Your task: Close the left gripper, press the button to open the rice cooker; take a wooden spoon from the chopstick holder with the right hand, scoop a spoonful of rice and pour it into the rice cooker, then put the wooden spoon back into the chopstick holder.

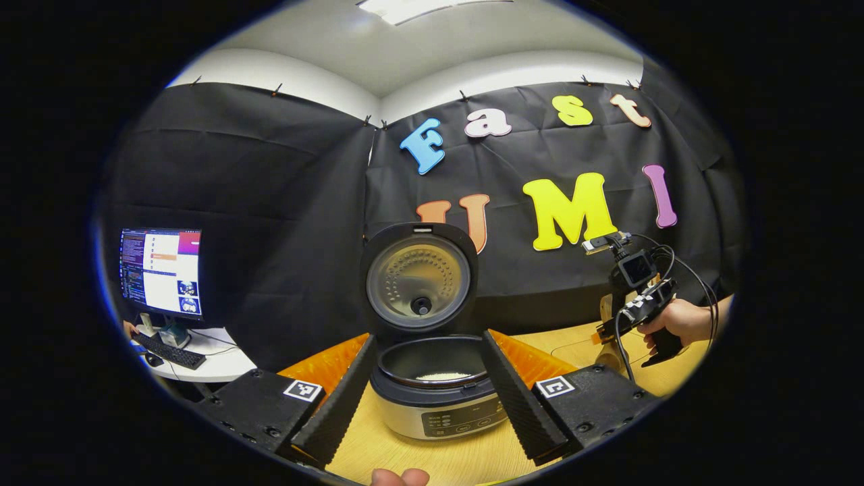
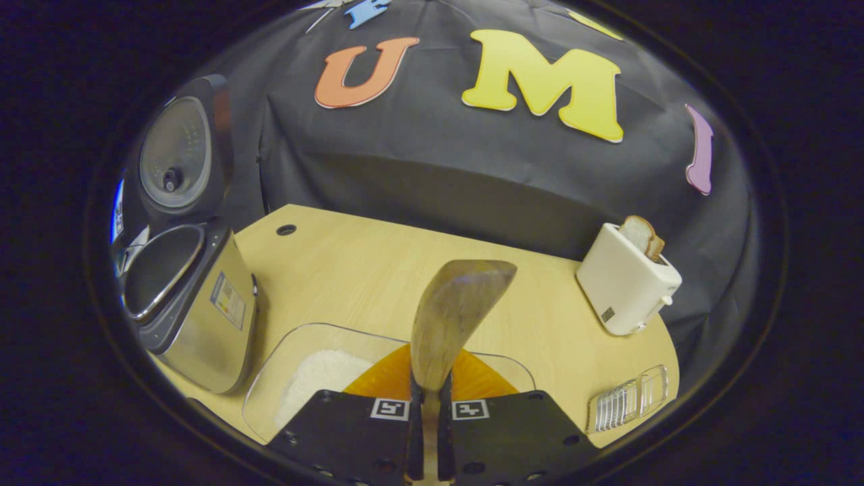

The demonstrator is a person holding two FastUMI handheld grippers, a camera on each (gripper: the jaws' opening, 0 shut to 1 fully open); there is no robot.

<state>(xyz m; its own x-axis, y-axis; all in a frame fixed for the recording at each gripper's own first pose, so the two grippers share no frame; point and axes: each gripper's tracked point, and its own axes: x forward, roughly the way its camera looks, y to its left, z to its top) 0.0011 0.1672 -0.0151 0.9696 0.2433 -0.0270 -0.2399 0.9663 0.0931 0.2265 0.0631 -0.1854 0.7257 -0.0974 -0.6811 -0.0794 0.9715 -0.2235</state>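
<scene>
Rice (image 1: pixel 442 376) inside open rice cooker (image 1: pixel 439 398) between spread left claw (image 1: pixel 428 395); right claw (image 2: pixel 426 432) clamped on wooden spoon (image 2: pixel 452 317).

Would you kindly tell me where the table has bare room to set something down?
The widest bare patch lies between the rice cooker and the toaster, behind the rice container. It is crowded near the right claw, which grips the wooden spoon.

No legible text on the rice cooker (image 2: pixel 202 317) label or control panel; square markers, no words
</scene>
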